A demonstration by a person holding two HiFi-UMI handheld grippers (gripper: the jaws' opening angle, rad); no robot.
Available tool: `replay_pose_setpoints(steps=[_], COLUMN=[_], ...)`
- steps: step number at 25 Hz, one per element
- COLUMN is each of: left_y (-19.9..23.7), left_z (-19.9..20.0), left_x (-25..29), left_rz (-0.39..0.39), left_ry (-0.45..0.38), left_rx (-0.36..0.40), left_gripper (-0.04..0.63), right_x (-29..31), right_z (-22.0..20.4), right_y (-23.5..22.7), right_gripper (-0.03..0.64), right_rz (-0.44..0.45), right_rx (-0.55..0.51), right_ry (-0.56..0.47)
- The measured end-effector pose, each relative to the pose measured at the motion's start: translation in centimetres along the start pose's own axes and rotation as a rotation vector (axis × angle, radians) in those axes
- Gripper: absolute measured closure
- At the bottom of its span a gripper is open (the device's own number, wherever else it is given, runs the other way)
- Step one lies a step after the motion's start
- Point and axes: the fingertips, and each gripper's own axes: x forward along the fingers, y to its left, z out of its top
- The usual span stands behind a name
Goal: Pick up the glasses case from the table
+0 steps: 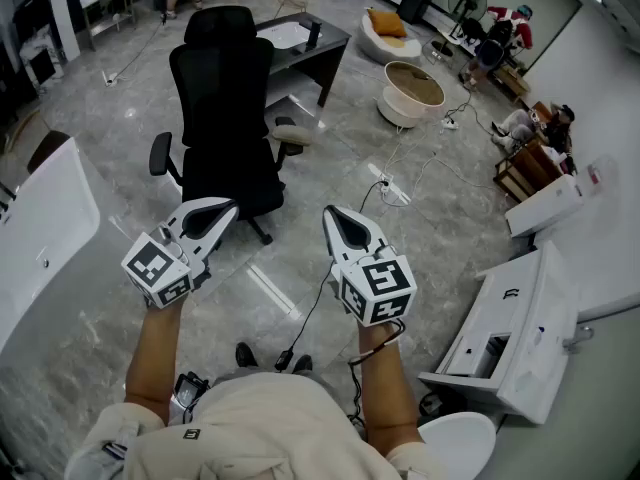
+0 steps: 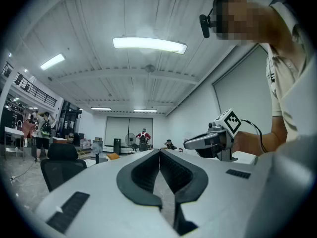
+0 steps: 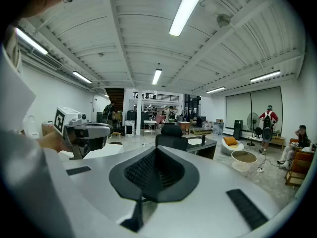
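White table (image 1: 50,228), white desk (image 1: 530,308) and dark desk (image 1: 318,46) alike show nothing recognisable as a glasses case. Where it lies cannot be told from any view, and neither gripper has it. The left gripper (image 1: 222,211) is clenched on nothing, its ribbed pads pressed together with only air ahead of them, and it points level across the room. The right gripper (image 1: 335,218), beside it and a little apart, is likewise clamped tight and empty, tipped slightly downward.

Straight ahead of both sets of jaws stands a black office chair (image 1: 225,118), with the dark desk beyond it. The white table lies out past the left gripper and the white desk out past the right one, both below gripper height. Grey marbled floor (image 1: 110,158) spreads beneath the grippers, with cables trailing across it.

The pickup appears not yet begun; the step in hand looks like a search or an approach. The next move likely calls for finding the table that bears the case, bringing one gripper down to it, and parting its jaws before closing on the case.
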Motion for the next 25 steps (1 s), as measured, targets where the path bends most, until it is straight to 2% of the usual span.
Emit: replay_pose_setpoints(steps=[25], left_y=[3.8], left_z=[-1.5], left_x=[-3.6], left_rz=[-0.023], left_ry=[-0.007], left_rx=[-0.041], left_gripper=[0.578], right_x=[3.8], right_z=[-1.2], right_y=[3.8], right_gripper=[0.591], right_rz=[-0.031], right_rx=[0.054], right_ry=[0.0])
